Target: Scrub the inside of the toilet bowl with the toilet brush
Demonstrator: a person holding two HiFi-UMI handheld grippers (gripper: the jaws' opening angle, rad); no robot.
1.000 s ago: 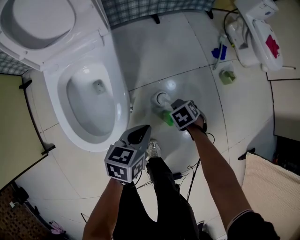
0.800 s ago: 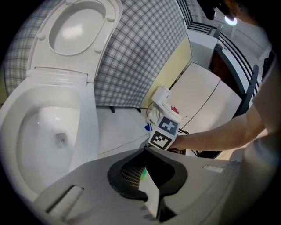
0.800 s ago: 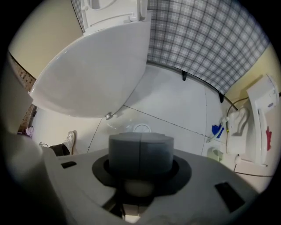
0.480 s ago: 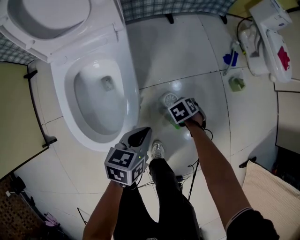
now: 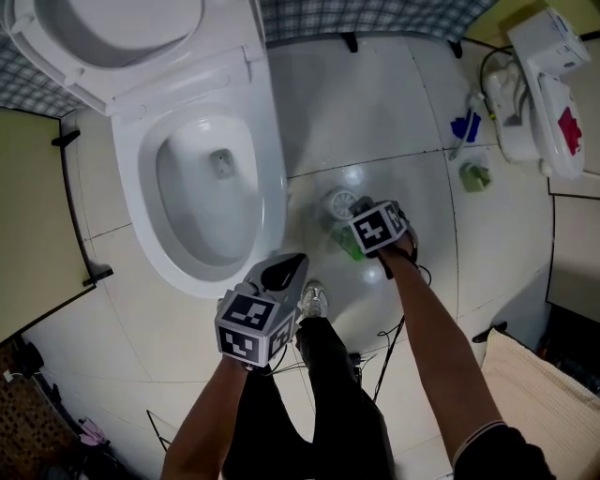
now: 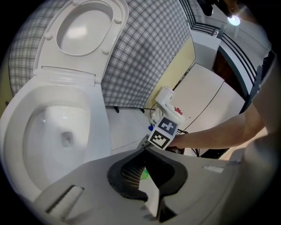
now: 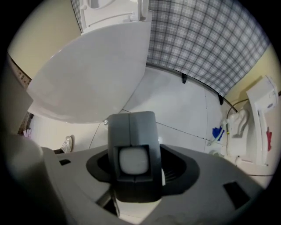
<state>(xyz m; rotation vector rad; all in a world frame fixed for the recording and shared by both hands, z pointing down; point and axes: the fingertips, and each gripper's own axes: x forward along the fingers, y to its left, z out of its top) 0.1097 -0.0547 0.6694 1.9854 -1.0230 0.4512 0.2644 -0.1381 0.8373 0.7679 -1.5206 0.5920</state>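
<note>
1. The toilet bowl point(image 5: 272, 183), white and oval, is pictured with its lid point(image 5: 112, 28) raised; a little water is seen around the outlet at the bottom.
2. The toilet brush point(image 7: 131, 132) is shown end-on and upright, outside the bowl, over the floor tiles point(image 5: 375, 103) beside it; only its grey handle top with a white inset is seen.

The right arm point(image 5: 436, 337) reached forward, its gripper point(image 5: 373, 230) pointing straight down. Its jaws had just been opening and stood wide, the brush handle point(image 7: 131, 132) between them, pads clear of it. The left gripper point(image 5: 281, 272), on a bent left arm point(image 5: 202, 412), tilted downward, its jaws together and empty.
</note>
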